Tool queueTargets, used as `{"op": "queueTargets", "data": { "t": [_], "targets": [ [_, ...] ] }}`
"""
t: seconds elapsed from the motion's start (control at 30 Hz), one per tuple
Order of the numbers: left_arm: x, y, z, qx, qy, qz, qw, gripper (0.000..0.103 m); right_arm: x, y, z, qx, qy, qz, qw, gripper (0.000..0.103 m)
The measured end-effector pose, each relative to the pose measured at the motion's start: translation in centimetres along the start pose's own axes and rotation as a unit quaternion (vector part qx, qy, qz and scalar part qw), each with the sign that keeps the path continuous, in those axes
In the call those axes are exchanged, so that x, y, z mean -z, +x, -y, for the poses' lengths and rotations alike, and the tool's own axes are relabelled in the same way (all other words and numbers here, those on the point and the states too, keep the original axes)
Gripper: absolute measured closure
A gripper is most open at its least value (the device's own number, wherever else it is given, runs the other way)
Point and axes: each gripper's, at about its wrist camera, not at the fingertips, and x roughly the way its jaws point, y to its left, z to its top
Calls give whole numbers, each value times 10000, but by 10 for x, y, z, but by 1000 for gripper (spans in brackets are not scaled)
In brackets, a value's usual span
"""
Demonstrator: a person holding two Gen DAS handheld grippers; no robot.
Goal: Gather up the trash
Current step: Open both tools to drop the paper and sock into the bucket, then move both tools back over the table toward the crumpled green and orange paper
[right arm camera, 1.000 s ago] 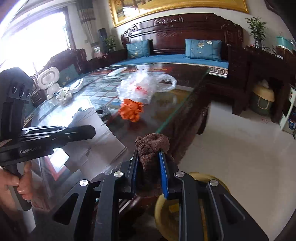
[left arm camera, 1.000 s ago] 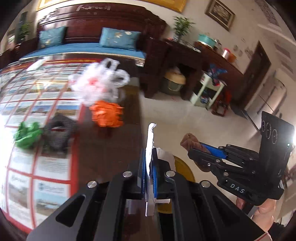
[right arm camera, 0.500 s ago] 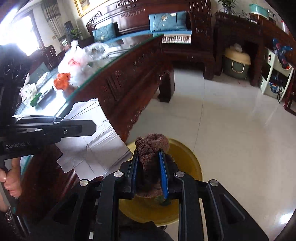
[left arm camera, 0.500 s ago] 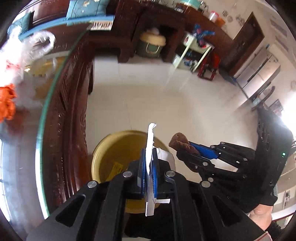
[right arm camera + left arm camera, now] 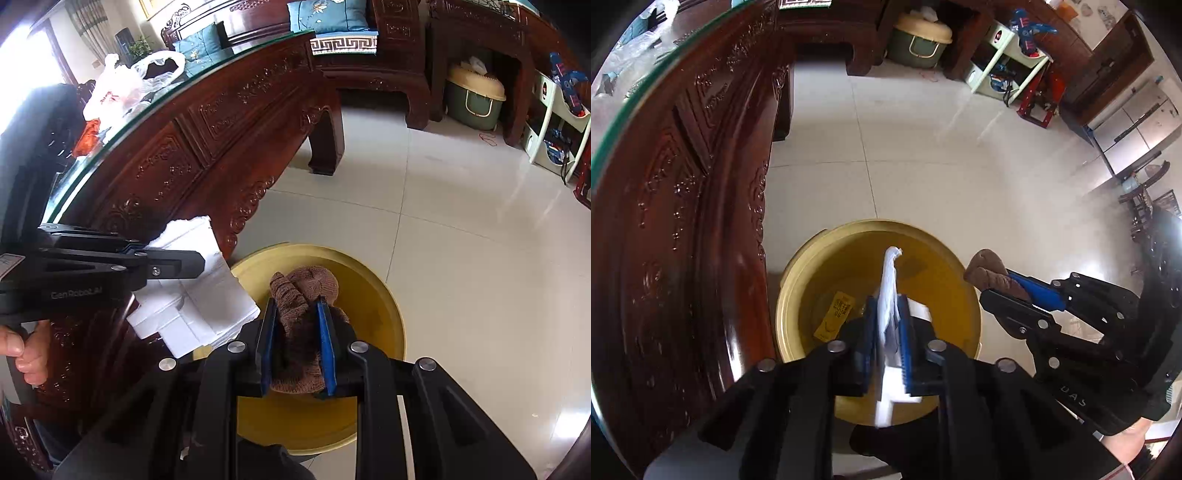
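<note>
A yellow bin stands on the tiled floor beside the carved wooden table; it also shows in the right wrist view. My left gripper is shut on a white sheet of paper and holds it above the bin's opening. The paper also shows in the right wrist view. My right gripper is shut on a brown knitted cloth, also above the bin. It appears at the right of the left wrist view. A yellow label lies inside the bin.
The dark carved table with a glass top is at the left, holding a white plastic bag and orange trash. A green lidded tub and a white shelf stand across the tiled floor.
Both grippers have swung from over the tabletop down beside the table and now hover over the yellow bin, still holding the paper and the cloth. The bin looks closer and more centred.
</note>
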Motion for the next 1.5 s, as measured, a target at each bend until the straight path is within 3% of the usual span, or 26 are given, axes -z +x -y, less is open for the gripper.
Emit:
{"op": "queueTargets", "data": {
  "t": [0.03,0.13,0.43,0.53,0.57,0.6,0.87,0.97,1.0,1.07,1.17,1.23,1.37,1.5],
  "targets": [
    [-2,3,1,-31,31,-23,10000,73,0,2,1,-8,1,-16,10000,82],
    [-6,5,2,-51,39,-45,10000,63,1,6,0,-29,14,-69,10000,82],
    [-3,0,-5,-62,-110,78,9999,60,1,12,-3,-67,-49,-170,9998,82],
    [-2,-6,-6,-40,-136,155,9998,57,1,14,-4,-115,-41,-273,9996,74],
    [-3,-8,-7,-47,-137,176,9997,56,1,14,-4,-163,-14,-290,9994,61],
    [-2,-11,-7,-47,-123,208,9997,56,1,14,-5,-183,-24,-303,9994,56],
    [0,-29,-4,-26,-91,436,9990,50,-2,6,-16,-157,-176,-227,9995,51],
    [4,-45,-3,-77,-107,700,9975,43,-2,-9,-21,-149,-207,50,9997,38],
    [5,-55,-3,-95,-108,843,9963,36,-2,-17,-24,-119,-223,201,9995,35],
    [11,-76,-3,-193,-115,1191,9926,31,-3,-33,-30,-13,-259,504,9984,23],
    [26,-118,-6,-420,-150,1856,9816,15,-2,-63,-47,401,-327,1222,9912,8],
    [41,-146,-11,-539,-254,2281,9718,5,0,-86,-63,515,-421,1783,9817,8],
    [72,-197,-23,-933,-495,2915,9507,4,-2,-119,-93,411,-439,2530,9656,8],
    [102,-241,-37,-1643,-698,3313,9265,4,-4,-144,-118,140,-265,3186,9474,8]
  ]
}}
